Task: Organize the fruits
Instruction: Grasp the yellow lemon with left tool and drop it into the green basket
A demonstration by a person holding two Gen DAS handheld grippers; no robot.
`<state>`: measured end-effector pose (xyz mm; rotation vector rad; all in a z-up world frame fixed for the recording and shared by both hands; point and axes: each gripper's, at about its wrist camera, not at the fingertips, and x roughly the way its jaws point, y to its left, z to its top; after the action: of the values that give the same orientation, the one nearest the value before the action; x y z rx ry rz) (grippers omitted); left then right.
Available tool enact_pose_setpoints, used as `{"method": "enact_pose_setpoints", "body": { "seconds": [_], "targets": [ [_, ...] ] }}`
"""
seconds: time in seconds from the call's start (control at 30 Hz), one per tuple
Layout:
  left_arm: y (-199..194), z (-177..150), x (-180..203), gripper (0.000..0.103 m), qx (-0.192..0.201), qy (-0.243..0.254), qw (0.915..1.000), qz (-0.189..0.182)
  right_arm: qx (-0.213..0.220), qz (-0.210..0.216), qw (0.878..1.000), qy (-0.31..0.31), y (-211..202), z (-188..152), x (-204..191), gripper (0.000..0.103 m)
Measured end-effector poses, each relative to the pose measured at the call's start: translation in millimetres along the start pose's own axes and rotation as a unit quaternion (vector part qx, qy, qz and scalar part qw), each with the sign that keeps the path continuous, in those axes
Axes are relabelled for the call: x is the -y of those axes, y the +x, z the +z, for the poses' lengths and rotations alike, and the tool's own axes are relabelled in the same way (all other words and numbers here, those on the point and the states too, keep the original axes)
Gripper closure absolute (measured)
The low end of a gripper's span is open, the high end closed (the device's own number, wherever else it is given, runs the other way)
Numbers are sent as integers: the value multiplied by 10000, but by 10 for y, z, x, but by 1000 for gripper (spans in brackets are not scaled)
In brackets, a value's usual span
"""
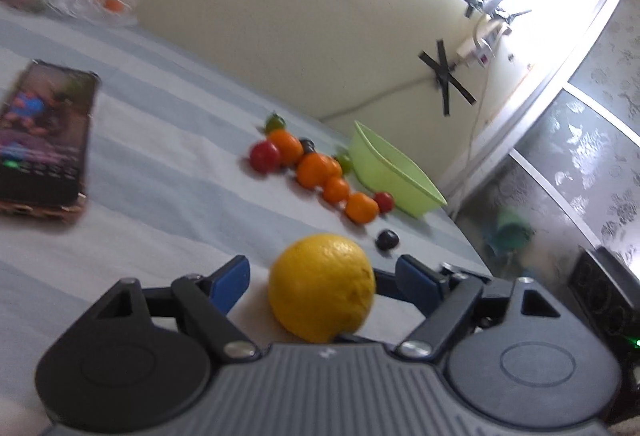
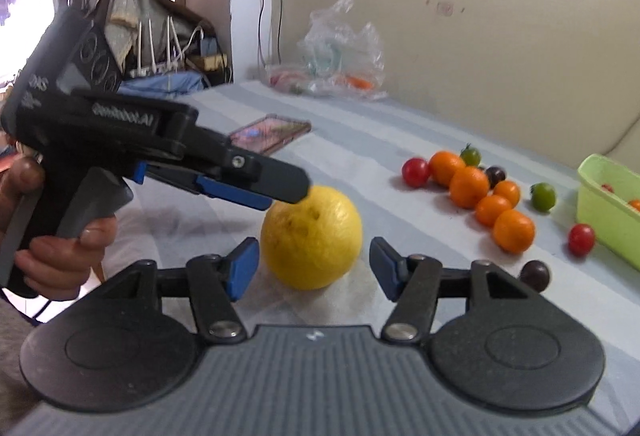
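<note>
Yellow fruit: a large lemon (image 2: 311, 237) is seen resting on the striped cloth (image 2: 360, 140), nearest of all, between both sets of blue pads.
Right gripper (image 2: 310, 268): released; its pads are seen apart from the lemon on either side, nothing grasped.
Left gripper (image 1: 320, 278): also released; in its own view the lemon sits between the pads with a gap on each side, and from the right view its tip is seen over the lemon's top.
Collision risk: two grippers are crowded round one fruit, so a knock between them is judged likely if both close.
Rolling risk: the lemon is round and unheld; a nudge from one pad could send it toward the dark grape (image 2: 535, 275) just beyond.
Small fruits: oranges (image 2: 468, 187), red tomatoes (image 2: 416, 172) and green tomatoes (image 2: 543, 197) are seen clustered further off and could be scattered.
Green bin (image 2: 600, 204): seen beyond the cluster, already holding a few pieces; an off-centre grip could drop the lemon short of it.
Phone (image 2: 272, 134): seen lying far left, away from the work.
</note>
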<state>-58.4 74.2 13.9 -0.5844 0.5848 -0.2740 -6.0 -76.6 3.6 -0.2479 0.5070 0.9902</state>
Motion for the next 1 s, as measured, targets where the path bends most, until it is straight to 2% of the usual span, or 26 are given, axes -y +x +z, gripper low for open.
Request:
{"method": "enact_pose_setpoints", "body": {
  "seconds": [0.03, 0.23, 0.3, 0.4, 0.53, 0.7, 0.83, 1.0],
  "targets": [
    [45, -5, -2, 37, -78, 18, 10000, 24, -56, 0, 10000, -52, 34, -11, -12, 39],
    [210, 96, 104, 39, -188, 122, 9996, 174, -46, -58, 9997, -230, 92, -38, -28, 40],
    [314, 222, 227, 39, -184, 280, 9994, 58, 28, -175, 9997, -141, 47, -29, 15, 41],
    [564, 493, 495, 39, -179, 682, 9974, -174, 365, -563, 9977, -78, -131, 23, 180, 41],
    [1198, 969, 852, 39, -156, 1254, 9904, -567, 799, -1337, 9878, 44, -374, 174, 645, 41],
    [2247, 1446, 1169, 39, -511, 1261, 9861, -949, 1014, -2117, 9705, 555, -528, 317, 1464, 41],
    [2924, 1490, 1210, 39, -909, 1100, 9853, -937, 825, -2360, 9633, 977, -514, 287, 2060, 41],
    [3327, 1386, 1167, 38, -1172, 876, 9861, -783, 465, -2412, 9618, 1209, -396, 119, 2440, 41]
  ]
}}
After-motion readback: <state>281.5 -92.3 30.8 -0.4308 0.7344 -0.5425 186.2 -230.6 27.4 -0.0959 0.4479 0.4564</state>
